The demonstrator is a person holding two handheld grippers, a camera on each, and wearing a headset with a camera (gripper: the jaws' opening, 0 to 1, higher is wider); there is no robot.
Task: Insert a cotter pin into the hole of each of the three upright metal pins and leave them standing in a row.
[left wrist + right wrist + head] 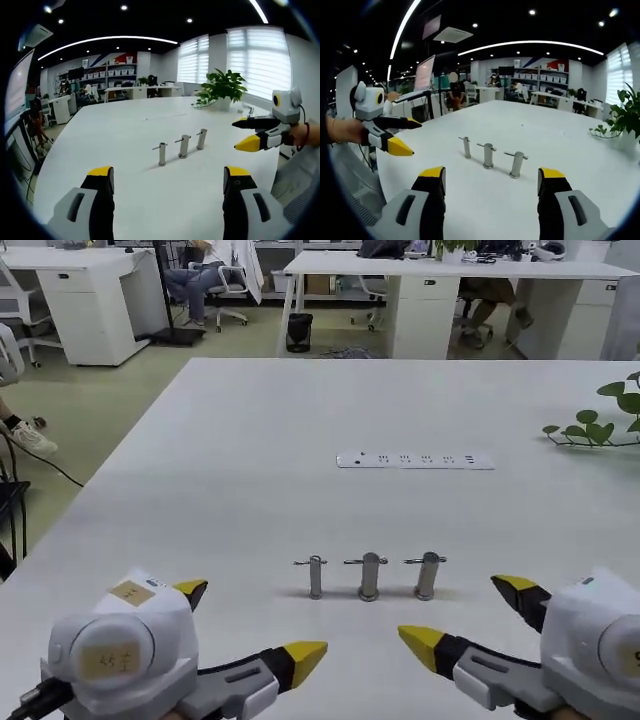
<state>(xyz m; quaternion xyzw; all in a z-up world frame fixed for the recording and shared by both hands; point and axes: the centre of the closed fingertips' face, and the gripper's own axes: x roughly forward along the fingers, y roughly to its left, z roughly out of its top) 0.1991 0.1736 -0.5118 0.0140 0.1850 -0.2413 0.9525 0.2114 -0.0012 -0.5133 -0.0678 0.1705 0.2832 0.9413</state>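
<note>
White workbench (250,420) stretches away from me, with office desks beyond. My left gripper (252,622) and right gripper (462,612) both hang with jaws apart, holding nothing. Just ahead of their tips, between the two, the three metal pins (369,578) stand upright in a row, each with a cotter pin (352,562) across its top. The job looks done to me. The risk now is a careless forward sweep: a jaw tip clipping one pin could topple it into its neighbours.
</note>
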